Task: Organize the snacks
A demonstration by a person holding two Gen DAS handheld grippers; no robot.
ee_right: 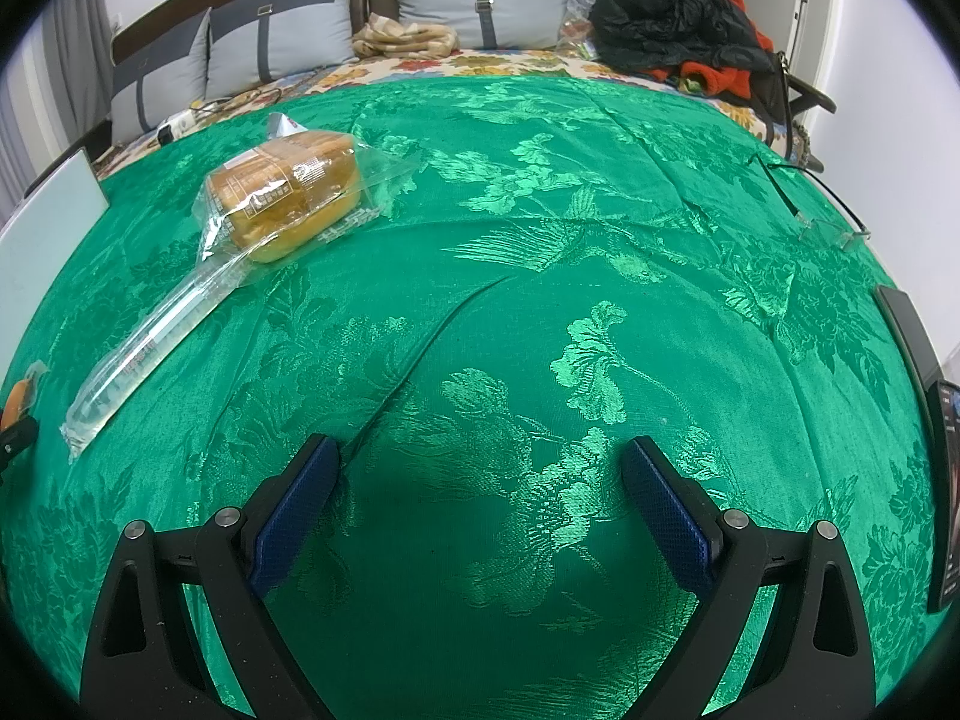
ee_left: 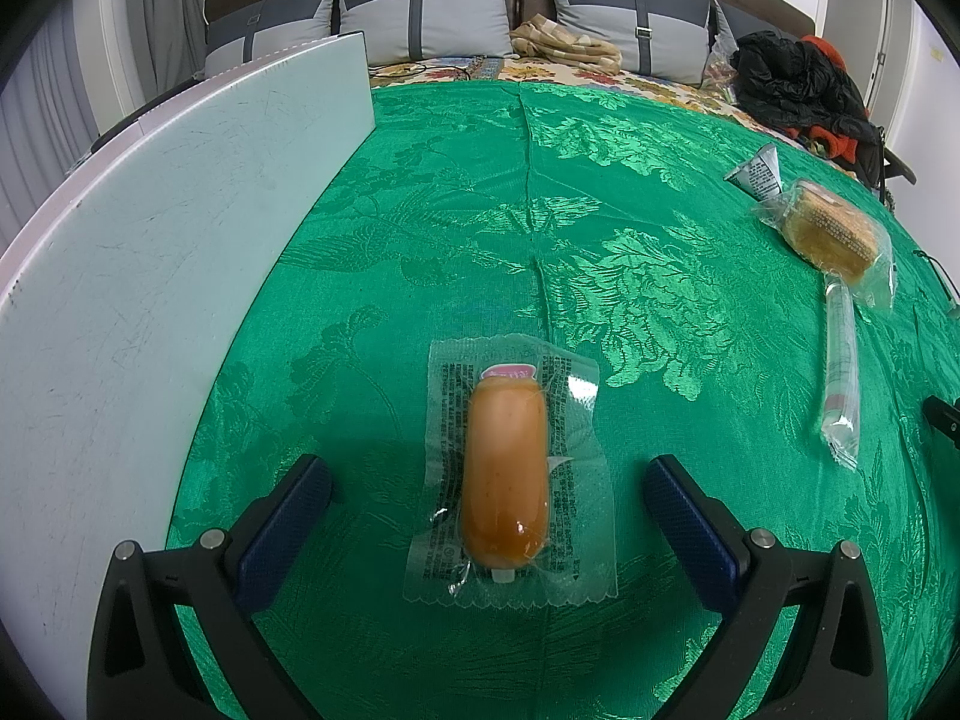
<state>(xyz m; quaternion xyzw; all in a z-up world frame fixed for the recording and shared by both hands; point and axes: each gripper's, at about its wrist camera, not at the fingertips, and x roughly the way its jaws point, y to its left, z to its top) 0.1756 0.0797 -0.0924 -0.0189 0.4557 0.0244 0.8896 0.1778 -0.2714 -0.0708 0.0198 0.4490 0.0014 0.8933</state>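
We hold our left gripper with jaws spread astride the wrapped sausage near the green cloth's left edge, seemingly ready to grasp, while our right gripper hovers spread and empty.

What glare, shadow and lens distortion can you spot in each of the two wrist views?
Left wrist view: glare spots on the wrapped sausage; the white board edge curves from fisheye; shadow under the left gripper. Right wrist view: the green cloth bulges like a dome, its woven flowers shine, and a dark shadow lies between the right gripper fingers.
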